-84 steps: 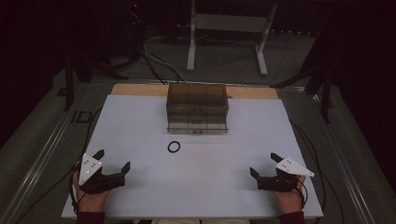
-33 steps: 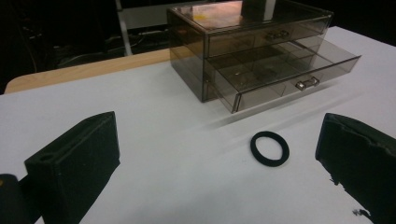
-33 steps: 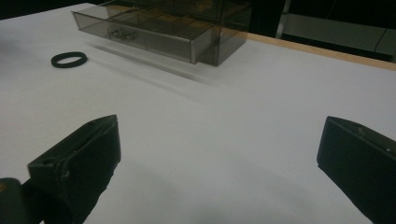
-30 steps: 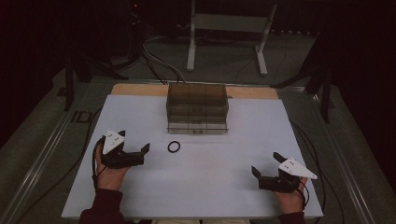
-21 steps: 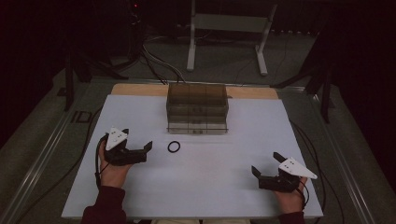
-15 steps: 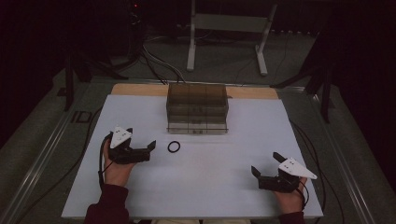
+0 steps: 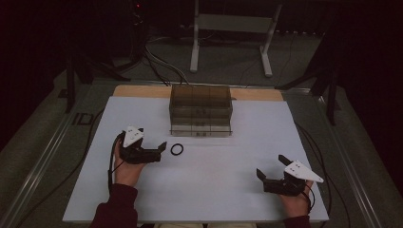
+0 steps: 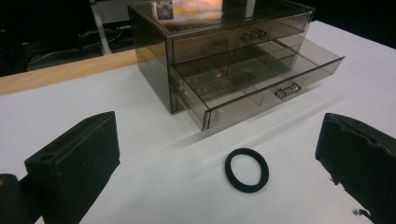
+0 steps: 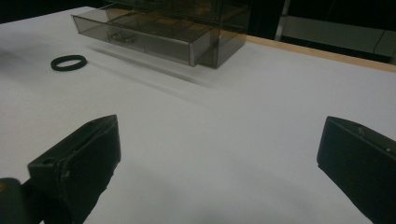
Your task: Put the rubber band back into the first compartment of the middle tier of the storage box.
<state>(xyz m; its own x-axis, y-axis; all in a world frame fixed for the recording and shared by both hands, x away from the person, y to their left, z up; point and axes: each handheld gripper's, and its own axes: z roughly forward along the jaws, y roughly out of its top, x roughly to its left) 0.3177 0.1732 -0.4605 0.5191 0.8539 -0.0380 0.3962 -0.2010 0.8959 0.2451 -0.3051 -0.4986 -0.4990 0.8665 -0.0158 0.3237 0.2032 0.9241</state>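
We're watching the left hand-held gripper (image 7: 160, 152) hovering wide open just beside the black ring (image 7: 177, 149), which is lying on the white bench (image 7: 214, 190) before the drawer box (image 7: 201, 110), one drawer out; the right hand-held gripper (image 7: 269, 174) is sitting open, well apart

The left hand-held gripper (image 7: 160, 150) is black, with thick blocky jaws, a pale three-cornered plate on top and a dark cable looping past the wrist. The right hand-held gripper (image 7: 271, 167) is built alike, with the same pale plate. Both forearms wear dark red sleeves (image 7: 115, 209); one left jaw has a small round hole.
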